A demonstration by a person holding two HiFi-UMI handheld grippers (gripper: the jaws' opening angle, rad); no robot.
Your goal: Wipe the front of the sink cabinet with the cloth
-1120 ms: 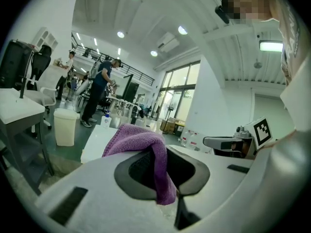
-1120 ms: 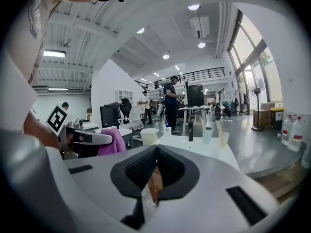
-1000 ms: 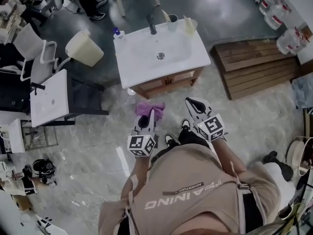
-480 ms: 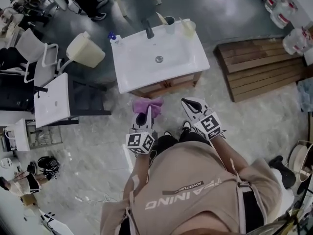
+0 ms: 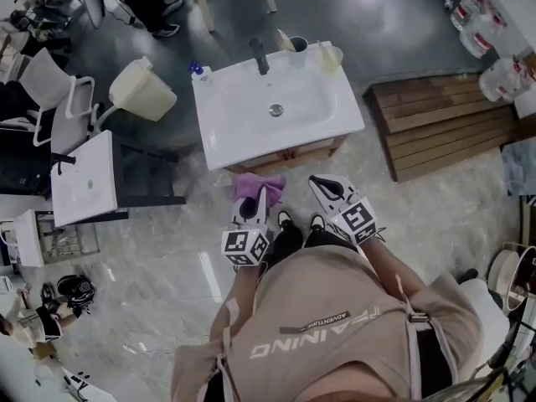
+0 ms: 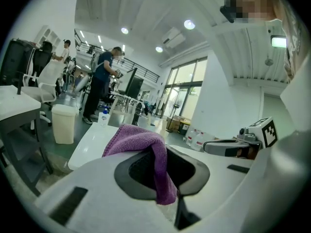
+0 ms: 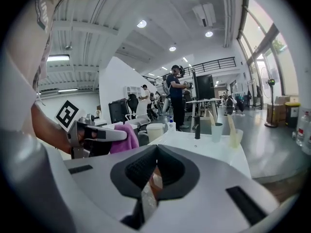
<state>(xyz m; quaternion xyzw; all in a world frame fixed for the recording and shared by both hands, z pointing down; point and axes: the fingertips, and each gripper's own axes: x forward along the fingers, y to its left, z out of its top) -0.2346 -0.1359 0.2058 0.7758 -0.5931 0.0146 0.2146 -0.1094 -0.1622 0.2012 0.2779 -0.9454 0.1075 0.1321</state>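
Note:
The sink cabinet has a white basin top [image 5: 251,111] and a wooden front [image 5: 289,155], straight ahead of me in the head view. A purple cloth [image 5: 258,184] hangs from my left gripper [image 5: 261,194], which is shut on it just short of the wooden front. In the left gripper view the cloth [image 6: 146,144] drapes over the closed jaws of the left gripper [image 6: 167,152]. My right gripper [image 5: 322,183] hovers beside it to the right. Its jaws meet with nothing between them in the right gripper view [image 7: 156,153]. That view also shows the cloth [image 7: 121,139] and the basin top [image 7: 194,147].
A black faucet [image 5: 260,57], two cups [image 5: 299,43] and a soap bottle [image 5: 198,71] stand on the basin's far edge. A cream bin [image 5: 144,86] and a second white top on a dark stand [image 5: 84,178] are at the left. A wooden pallet [image 5: 444,120] lies at the right.
Both grippers have stayed side by side with the cloth held. They now sit slightly nearer the cabinet front, and the person's feet have come forward.

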